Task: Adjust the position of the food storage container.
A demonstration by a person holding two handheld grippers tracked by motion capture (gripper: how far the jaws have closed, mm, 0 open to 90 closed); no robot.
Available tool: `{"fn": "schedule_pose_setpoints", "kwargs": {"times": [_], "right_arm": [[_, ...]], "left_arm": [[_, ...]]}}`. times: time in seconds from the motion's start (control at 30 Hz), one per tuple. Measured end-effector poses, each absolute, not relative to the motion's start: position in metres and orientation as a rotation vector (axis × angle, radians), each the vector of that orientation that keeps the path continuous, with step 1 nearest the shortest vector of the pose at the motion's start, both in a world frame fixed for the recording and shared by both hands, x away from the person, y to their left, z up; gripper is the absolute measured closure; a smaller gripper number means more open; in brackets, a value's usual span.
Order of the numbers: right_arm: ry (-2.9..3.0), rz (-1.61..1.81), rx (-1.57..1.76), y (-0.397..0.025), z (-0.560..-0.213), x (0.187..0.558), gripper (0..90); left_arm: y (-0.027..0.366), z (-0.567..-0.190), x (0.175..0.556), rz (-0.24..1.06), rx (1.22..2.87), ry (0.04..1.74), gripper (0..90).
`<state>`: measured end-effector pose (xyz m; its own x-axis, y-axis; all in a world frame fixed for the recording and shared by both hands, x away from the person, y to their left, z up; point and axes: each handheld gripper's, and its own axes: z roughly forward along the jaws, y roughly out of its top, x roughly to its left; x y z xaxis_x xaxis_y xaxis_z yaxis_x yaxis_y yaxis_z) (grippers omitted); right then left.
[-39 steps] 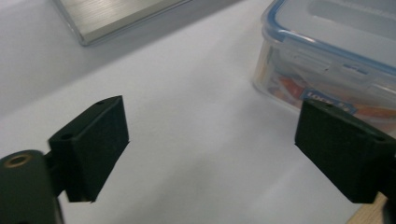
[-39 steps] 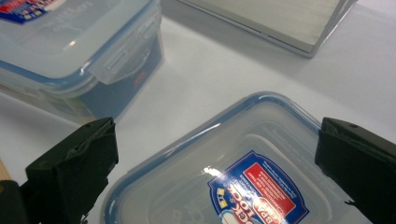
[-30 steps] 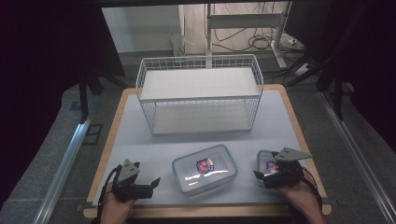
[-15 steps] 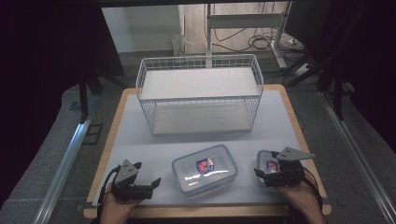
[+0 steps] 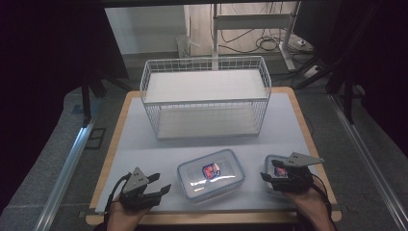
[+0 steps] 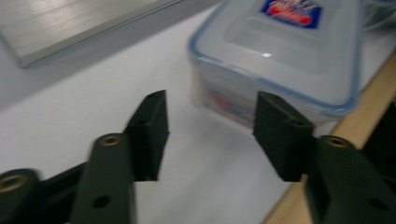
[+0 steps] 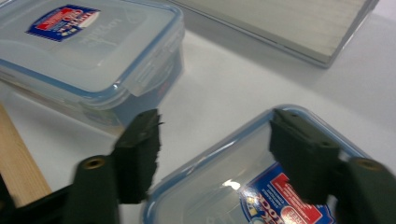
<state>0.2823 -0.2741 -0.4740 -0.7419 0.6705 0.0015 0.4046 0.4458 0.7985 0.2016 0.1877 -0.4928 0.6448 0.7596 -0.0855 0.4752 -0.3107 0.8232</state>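
Note:
A large clear food container [image 5: 210, 174] with a blue-trimmed lid and a red-and-blue label lies at the front middle of the white table top [image 5: 139, 144]. To its left my left gripper [image 5: 160, 185] stands open, jaws pointing at the container [image 6: 280, 51], a short gap short of its side. A smaller lidded container [image 5: 273, 169] of the same kind lies at the front right. My right gripper [image 5: 267, 176] is open over it. In the right gripper view one jaw sits above the small container's lid [image 7: 233, 186], the other just outside its corner, with the large container [image 7: 88, 46] beyond.
A white wire basket [image 5: 207, 101] with a flat base stands at the back middle of the table; its base edge [image 7: 289, 23] is close ahead of the right gripper. The wooden table edge [image 5: 211, 217] runs just behind both hands. Dark floor and cables surround the table.

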Motion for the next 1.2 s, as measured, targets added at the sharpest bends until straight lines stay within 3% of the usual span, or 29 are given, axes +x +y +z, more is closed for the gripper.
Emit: {"fn": "schedule_pose_setpoints", "kwargs": {"times": [0.03, 0.07, 0.1, 0.17, 0.2, 0.27, 0.33, 0.53, 0.87, 1.2], "right_arm": [[2.389, 1.195, 0.913, -0.273, -0.473, 0.281, 45.5], [2.389, 1.195, 0.913, -0.273, -0.473, 0.281, 45.5], [2.404, 1.196, 0.909, -0.271, -0.472, 0.28, 53.1], [2.409, 1.2, 0.905, -0.269, -0.472, 0.279, 55.8], [2.43, 1.196, 0.898, -0.267, -0.473, 0.279, 62.8], [2.442, 1.198, 0.89, -0.265, -0.473, 0.278, 66.1], [2.48, 1.191, 0.852, -0.259, -0.474, 0.276, 74.9], [2.558, 1.177, 0.78, -0.244, -0.476, 0.271, 87.3], [2.631, 1.168, 0.746, -0.229, -0.485, 0.267, 88.9], [2.676, 1.185, 0.722, -0.22, -0.489, 0.265, 88.2]], "left_arm": [[0.184, -0.49, 0.2, 0.38, 1.972, 0.953, 56.5], [0.184, -0.49, 0.2, 0.38, 1.972, 0.953, 60.2], [0.18, -0.489, 0.198, 0.376, 1.984, 0.93, 63.5], [0.178, -0.489, 0.197, 0.369, 1.994, 0.92, 65.6], [0.176, -0.488, 0.197, 0.368, 2.005, 0.909, 71.6], [0.174, -0.489, 0.195, 0.352, 2.02, 0.891, 78.0], [0.172, -0.494, 0.188, 0.308, 2.023, 0.878, 82.3], [0.161, -0.5, 0.179, 0.26, 2.053, 0.832, 89.5], [0.14, -0.512, 0.177, 0.152, 2.105, 0.782, 89.8], [0.124, -0.519, 0.186, 0.142, 2.135, 0.768, 89.8]]}}
